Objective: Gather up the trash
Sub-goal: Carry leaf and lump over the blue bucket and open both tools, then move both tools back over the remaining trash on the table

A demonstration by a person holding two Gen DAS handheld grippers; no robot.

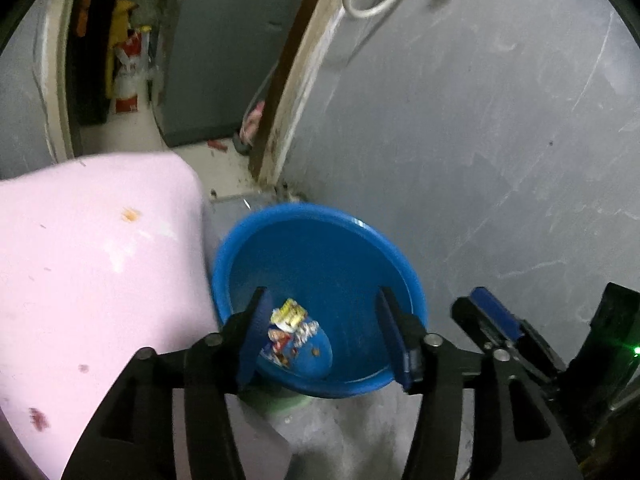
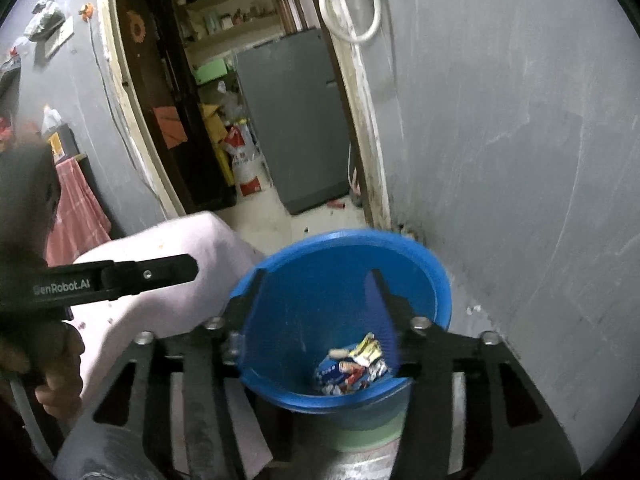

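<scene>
Both my left gripper (image 1: 320,332) and right gripper (image 2: 316,320) hung released above the bin (image 2: 436,276), where the wrappers (image 2: 354,370) lay — light, crinkly, slippery, I judged, best pinched at an edge.

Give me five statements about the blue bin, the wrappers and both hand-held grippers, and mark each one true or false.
1. The blue bin stands beside a grey wall. True.
2. The bin is empty. False: colourful wrappers lie at its bottom.
3. The left hand-held gripper is clamped on a wrapper. False: its jaws stand apart over the bin, holding nothing.
4. The right hand-held gripper is open above the bin. True.
5. A red refrigerator stands past the doorway. False: the refrigerator is grey.
</scene>
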